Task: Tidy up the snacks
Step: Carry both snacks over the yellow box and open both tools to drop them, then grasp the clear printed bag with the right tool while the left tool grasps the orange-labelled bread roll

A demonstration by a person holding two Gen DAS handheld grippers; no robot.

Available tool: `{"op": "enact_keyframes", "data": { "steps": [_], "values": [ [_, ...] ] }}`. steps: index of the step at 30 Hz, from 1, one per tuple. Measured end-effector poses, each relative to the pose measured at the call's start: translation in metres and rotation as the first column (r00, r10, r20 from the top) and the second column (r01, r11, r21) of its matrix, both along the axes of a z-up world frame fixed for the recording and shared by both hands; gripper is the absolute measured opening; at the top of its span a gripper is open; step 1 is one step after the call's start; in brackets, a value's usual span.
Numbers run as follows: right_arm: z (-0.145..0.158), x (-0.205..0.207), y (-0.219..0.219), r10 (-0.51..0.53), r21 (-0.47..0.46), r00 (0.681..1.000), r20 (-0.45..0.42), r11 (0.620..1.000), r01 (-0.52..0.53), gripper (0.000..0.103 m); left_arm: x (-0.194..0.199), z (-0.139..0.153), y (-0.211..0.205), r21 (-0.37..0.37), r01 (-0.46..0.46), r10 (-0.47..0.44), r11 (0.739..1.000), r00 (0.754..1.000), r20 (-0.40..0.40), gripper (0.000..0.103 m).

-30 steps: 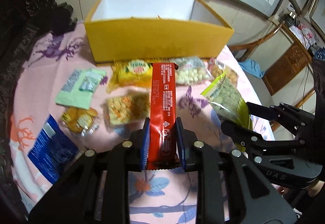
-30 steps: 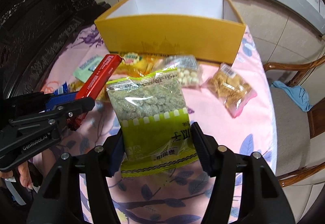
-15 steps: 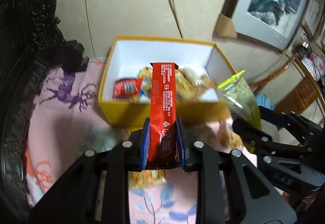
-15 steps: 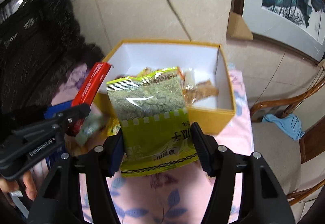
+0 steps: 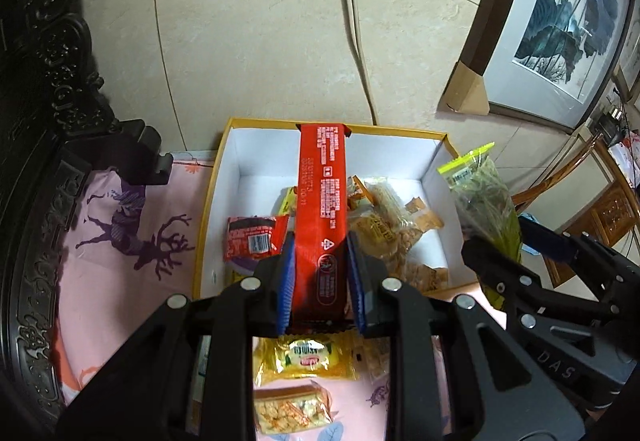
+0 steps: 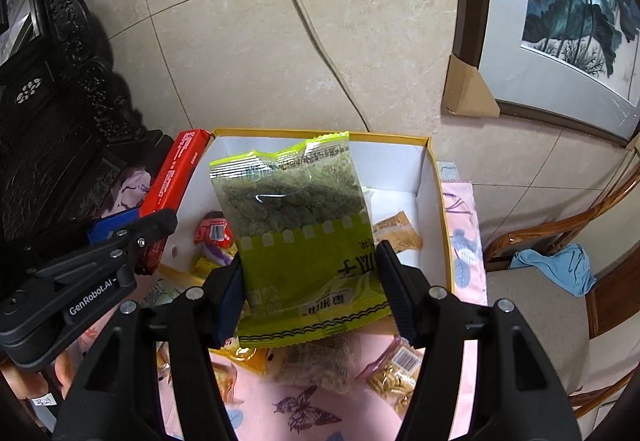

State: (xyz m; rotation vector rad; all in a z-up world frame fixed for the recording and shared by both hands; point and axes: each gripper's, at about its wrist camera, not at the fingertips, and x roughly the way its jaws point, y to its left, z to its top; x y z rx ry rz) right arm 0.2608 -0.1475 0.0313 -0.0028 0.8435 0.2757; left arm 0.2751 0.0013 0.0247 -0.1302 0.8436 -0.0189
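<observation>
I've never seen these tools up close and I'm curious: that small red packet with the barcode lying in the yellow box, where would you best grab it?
Probably by its near, crumpled edge, coming down from above. The red packet lies flat on the white floor of the yellow box, close to the left wall, so a sideways approach is blocked. Both grippers are already full.

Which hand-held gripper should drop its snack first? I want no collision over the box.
Probably left: the left hand-held gripper holds its red bar above the box; the seed bag hangs nearer the near wall.
</observation>
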Motion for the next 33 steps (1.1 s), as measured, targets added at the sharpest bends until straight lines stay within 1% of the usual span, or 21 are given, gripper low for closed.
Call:
{"op": "enact_keyframes", "data": {
  "steps": [5, 6, 7, 8, 9, 11, 13, 15, 16, 18, 20, 22, 25, 27, 29, 30, 31, 33],
  "values": [
    [-0.006, 0.017, 0.000, -0.004, -0.005, 1.000, -0.007, 1.000, 0.004, 0.063, 0.023, -0.009, 0.002, 0.025, -0.013, 0.014, 1.000, 0.999, -0.036, 0.024],
    [-0.009, 0.023, 0.000, -0.008, -0.012, 1.000, -0.018, 1.000, 0.008, 0.064, 0.029, -0.012, 0.003, 0.032, -0.022, 0.024, 0.999, 0.998, -0.049, 0.025],
    [-0.012, 0.030, 0.001, -0.007, -0.017, 0.999, -0.039, 1.000, 0.007, 0.068, 0.033, -0.015, 0.005, 0.036, -0.036, 0.038, 0.999, 0.998, -0.056, 0.046],
    [-0.016, 0.038, 0.000, -0.012, -0.027, 0.998, -0.064, 1.000, 0.011, 0.071, 0.038, -0.017, 0.008, 0.041, -0.055, 0.058, 0.998, 0.996, -0.065, 0.063],
    [-0.020, 0.043, -0.001, -0.026, -0.046, 0.997, -0.074, 0.999, 0.022, 0.076, 0.039, -0.017, 0.012, 0.043, -0.080, 0.083, 0.996, 0.995, -0.056, 0.085],
    [-0.021, 0.044, -0.007, -0.043, -0.068, 0.997, -0.069, 0.997, 0.039, 0.076, 0.036, -0.014, 0.019, 0.030, -0.096, 0.097, 0.995, 0.995, -0.031, 0.085],
    [-0.019, 0.040, -0.019, -0.043, -0.053, 0.997, -0.061, 0.998, 0.040, 0.076, 0.029, -0.012, 0.026, 0.020, -0.099, 0.100, 0.995, 0.995, -0.028, 0.085],
    [-0.017, 0.031, -0.032, -0.031, -0.016, 0.997, -0.066, 0.999, 0.030, 0.076, 0.018, -0.010, 0.032, 0.003, -0.108, 0.108, 0.994, 0.994, -0.025, 0.085],
    [-0.017, 0.024, -0.040, -0.018, 0.013, 0.997, -0.072, 1.000, 0.019, 0.076, 0.007, -0.009, 0.037, -0.021, -0.115, 0.115, 0.993, 0.993, -0.021, 0.085],
    [-0.019, 0.007, -0.054, -0.011, 0.037, 0.997, -0.076, 0.999, 0.014, 0.076, -0.010, -0.008, 0.043, -0.039, -0.121, 0.121, 0.992, 0.993, -0.017, 0.085],
    [-0.029, -0.016, -0.064, 0.006, 0.061, 0.996, -0.088, 0.998, -0.001, 0.077, -0.037, -0.013, 0.054, -0.072, -0.142, 0.142, 0.987, 0.990, -0.014, 0.085],
    [-0.047, -0.034, -0.058, 0.052, 0.059, 0.991, -0.120, 0.997, -0.046, 0.078, -0.062, -0.025, 0.059, -0.118, -0.158, 0.156, 0.980, 0.987, -0.029, 0.085],
    [-0.076, -0.056, -0.027, 0.171, 0.041, 0.974, -0.146, 0.985, -0.167, 0.078, -0.098, -0.053, 0.061, -0.174, -0.159, 0.143, 0.972, 0.984, -0.103, 0.085],
    [-0.090, -0.063, -0.005, 0.256, -0.004, 0.959, -0.126, 0.966, -0.258, 0.078, -0.125, -0.071, 0.061, -0.187, -0.150, 0.121, 0.971, 0.980, -0.159, 0.085],
    [-0.101, -0.064, 0.011, 0.350, -0.052, 0.931, -0.108, 0.933, -0.357, 0.078, -0.145, -0.083, 0.060, -0.174, -0.137, 0.101, 0.975, 0.974, -0.202, 0.085],
    [-0.110, -0.062, 0.019, 0.401, -0.089, 0.908, -0.118, 0.907, -0.412, 0.078, -0.156, -0.087, 0.059, -0.159, -0.126, 0.090, 0.979, 0.972, -0.218, 0.085],
    [-0.114, -0.060, 0.022, 0.430, -0.106, 0.894, -0.126, 0.890, -0.443, 0.078, -0.163, -0.089, 0.059, -0.146, -0.124, 0.088, 0.982, 0.970, -0.226, 0.085],
    [-0.119, -0.052, 0.023, 0.481, -0.114, 0.868, -0.128, 0.862, -0.494, 0.078, -0.176, -0.090, 0.060, -0.130, -0.125, 0.091, 0.984, 0.966, -0.241, 0.085]
  ]
}}
